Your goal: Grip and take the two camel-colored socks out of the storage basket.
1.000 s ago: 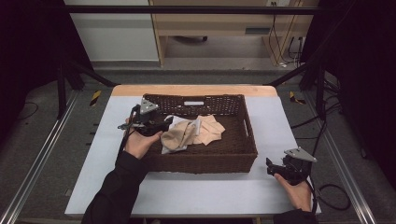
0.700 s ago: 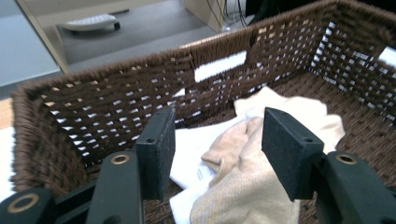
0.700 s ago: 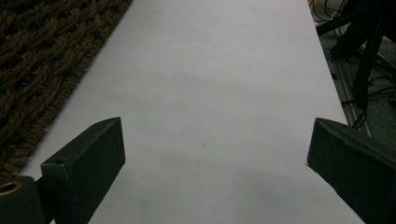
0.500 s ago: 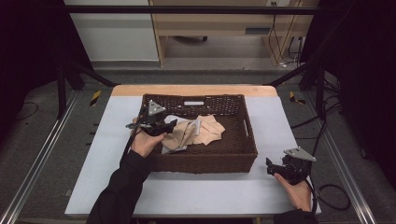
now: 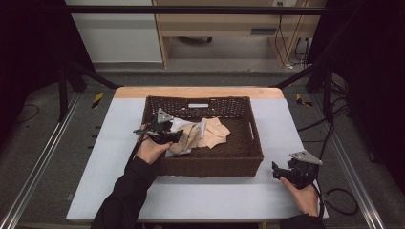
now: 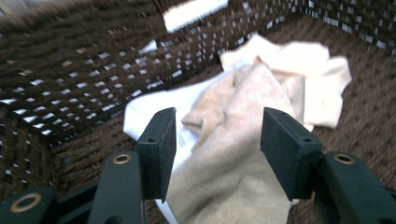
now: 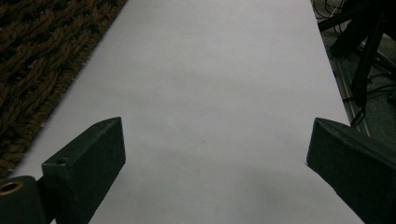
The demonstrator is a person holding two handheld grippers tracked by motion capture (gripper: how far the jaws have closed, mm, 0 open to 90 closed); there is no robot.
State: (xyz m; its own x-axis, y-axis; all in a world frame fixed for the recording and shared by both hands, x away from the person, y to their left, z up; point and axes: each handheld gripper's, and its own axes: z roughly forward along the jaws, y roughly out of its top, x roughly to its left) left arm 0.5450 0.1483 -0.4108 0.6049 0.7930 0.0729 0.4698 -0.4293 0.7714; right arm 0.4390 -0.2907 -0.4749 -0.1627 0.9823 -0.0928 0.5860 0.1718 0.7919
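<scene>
The left gripper [image 6: 215, 149], jaws parted with nothing clamped, hangs low inside a dark wicker basket [image 5: 248, 155], its pads either side of a beige cloth [image 6: 243, 177] (a white cloth [image 6: 154, 109] lies under and beside it, near the basket's left wall). The right gripper [image 7: 210, 172], jaws spread wide and empty, rests over the bare white table [image 5: 200, 200], right of the basket.
</scene>
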